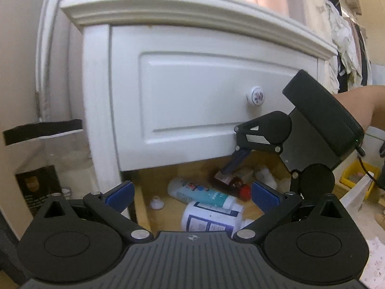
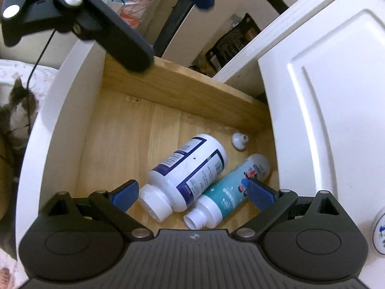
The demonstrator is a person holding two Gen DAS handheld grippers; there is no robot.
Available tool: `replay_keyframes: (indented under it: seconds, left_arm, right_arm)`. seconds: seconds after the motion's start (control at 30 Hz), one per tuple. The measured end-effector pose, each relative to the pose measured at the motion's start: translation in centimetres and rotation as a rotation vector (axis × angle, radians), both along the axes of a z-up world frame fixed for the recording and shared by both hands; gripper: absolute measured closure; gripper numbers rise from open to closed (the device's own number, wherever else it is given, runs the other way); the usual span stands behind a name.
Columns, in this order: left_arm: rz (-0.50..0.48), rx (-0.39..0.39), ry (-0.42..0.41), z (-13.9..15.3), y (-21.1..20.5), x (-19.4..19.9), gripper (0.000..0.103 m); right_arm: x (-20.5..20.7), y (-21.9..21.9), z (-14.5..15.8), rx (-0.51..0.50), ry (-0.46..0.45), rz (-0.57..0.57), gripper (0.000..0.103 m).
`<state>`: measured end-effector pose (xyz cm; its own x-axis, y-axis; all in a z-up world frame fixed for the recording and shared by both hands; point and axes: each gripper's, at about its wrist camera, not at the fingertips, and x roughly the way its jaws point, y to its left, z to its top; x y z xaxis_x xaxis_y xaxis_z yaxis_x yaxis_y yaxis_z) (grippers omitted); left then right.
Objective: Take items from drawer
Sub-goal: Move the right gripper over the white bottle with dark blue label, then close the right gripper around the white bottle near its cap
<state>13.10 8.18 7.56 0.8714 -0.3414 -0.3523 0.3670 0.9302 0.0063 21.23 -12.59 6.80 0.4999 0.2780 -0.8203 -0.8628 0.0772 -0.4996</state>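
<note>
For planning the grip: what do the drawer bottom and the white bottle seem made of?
Drawer bottom: seems bare light wood, matte, with visible grain and plank seams.
White bottle: seems smooth, slightly glossy plastic, with a ribbed screw cap and a printed label; the open right gripper hovers over it.

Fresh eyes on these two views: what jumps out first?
The open wooden drawer under the white nightstand, with two bottles lying on their sides in it: a white bottle with a blue label leaning against a teal bottle. The right hand-held gripper hangs open directly above them, while the left hand-held gripper, also open, looks in from the front. A small white cap sits loose near the drawer's corner.
</note>
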Motion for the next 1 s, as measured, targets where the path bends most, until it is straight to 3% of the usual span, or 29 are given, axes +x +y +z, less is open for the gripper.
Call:
replay_keyframes:
  seconds: [0.4,0.73,0.9,1.0]
  left_arm:
    - [0.082,0.092,0.002,-0.6,-1.7,0.6,0.000]
    - [0.116,0.066,-0.001,-0.7,-1.0,-0.4,0.000]
    - [0.177,-0.021,0.063,-0.9,0.1,-0.9,0.000]
    - [0.220,-0.057,0.013,-0.7,0.4,-2.6,0.000]
  right_arm:
    - [-1.5,0.9,-0.8,0.021,-0.058,-0.012,0.001]
    - [-1.3,2.3,-3.0,-0.003,-0.014,-0.071,0.001]
    - [-1.0,2.6,-3.5,-0.001,0.076,-0.123,0.001]
    - [-0.9,2.7,-3.6,0.000,0.121,-0.172,0.001]
